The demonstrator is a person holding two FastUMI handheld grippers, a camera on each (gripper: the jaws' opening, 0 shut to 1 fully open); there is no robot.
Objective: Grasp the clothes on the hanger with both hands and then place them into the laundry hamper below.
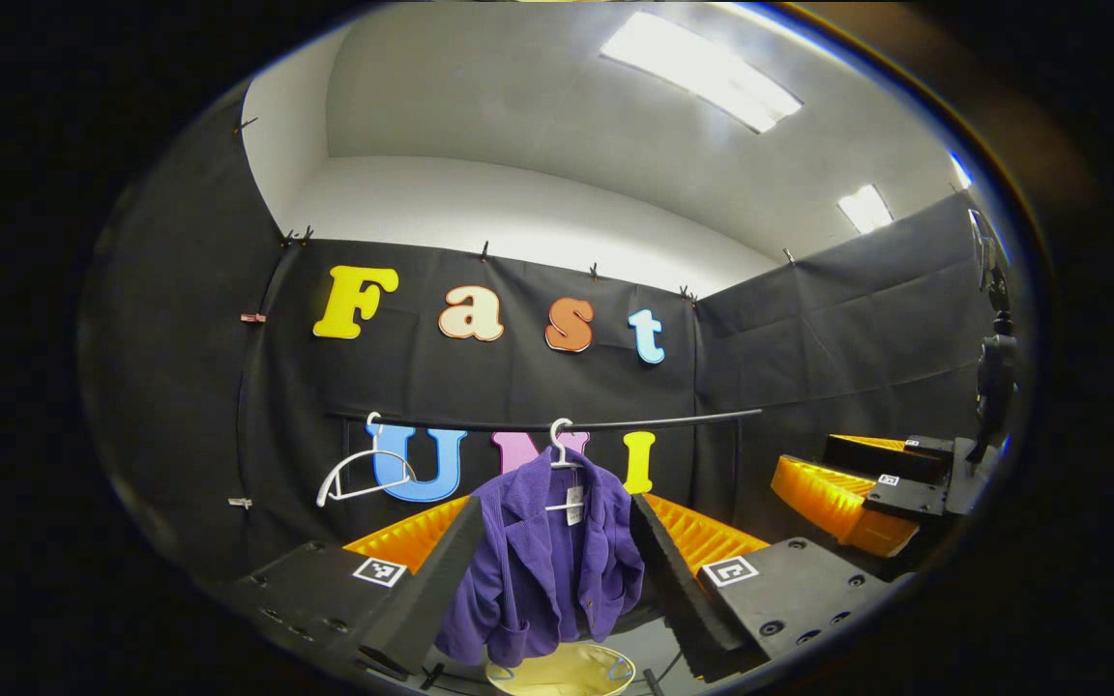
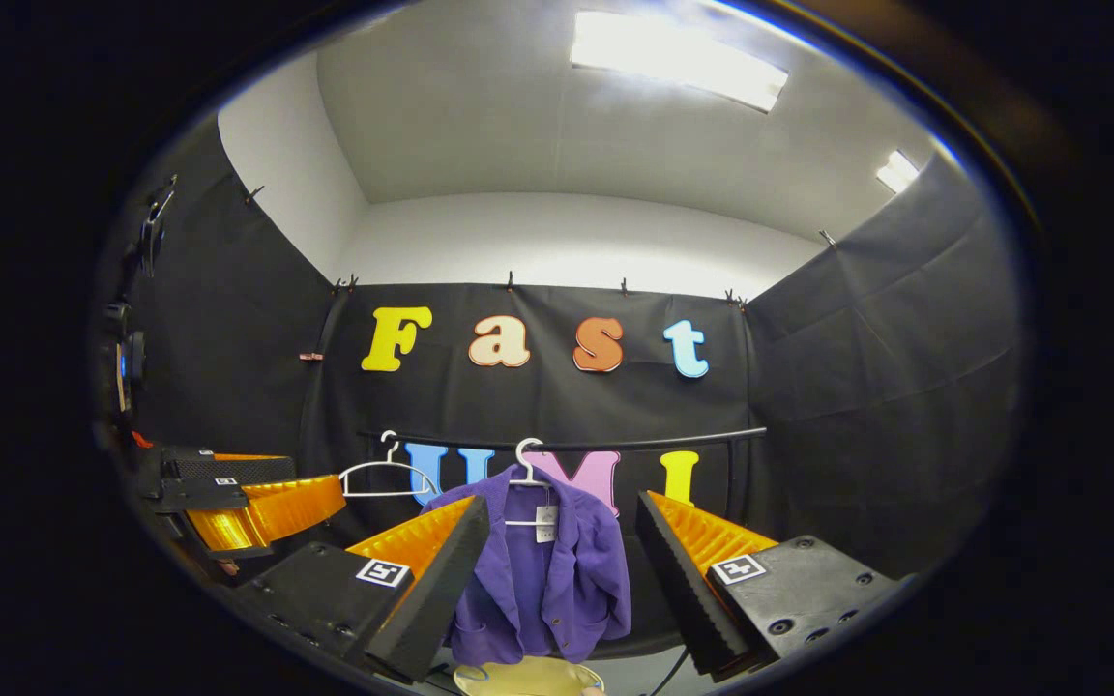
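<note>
Nearest in the left gripper view, the left tool [image 1: 557, 590] stands with its 2 fingers spread wide and nothing between them. In the right gripper view the right tool [image 2: 562, 590] is likewise spread apart and empty. Each view also catches the other tool off to one side, farther away.

Just past the fingertips and low down sits the pale yellow laundry hamper [image 1: 562, 672], its rim showing directly under the garment; it appears again in the right gripper view [image 2: 528, 679].

Beyond that hangs the purple jacket [image 1: 542, 561], draped on a white hanger [image 1: 562, 454] hooked over a dark rail [image 1: 673, 420]. The front falls open and a small tag [image 1: 574, 505] dangles at the chest. To its left on the rail hangs a 2nd, empty hanger [image 1: 359, 474], well apart from the jacket.

The jacket looks like soft, ribbed, fleecy cloth: light, limp and not slippery, so it will likely fold and sag wherever it is pinched rather than hold shape. The shoulders, 1 per tool, seem the best places to take hold, since gripping there should let the cloth lift clear of the hanger arms. A pinch too shallow may catch only a thin fold; the hanger could also swing or come off the rail with it.
</note>
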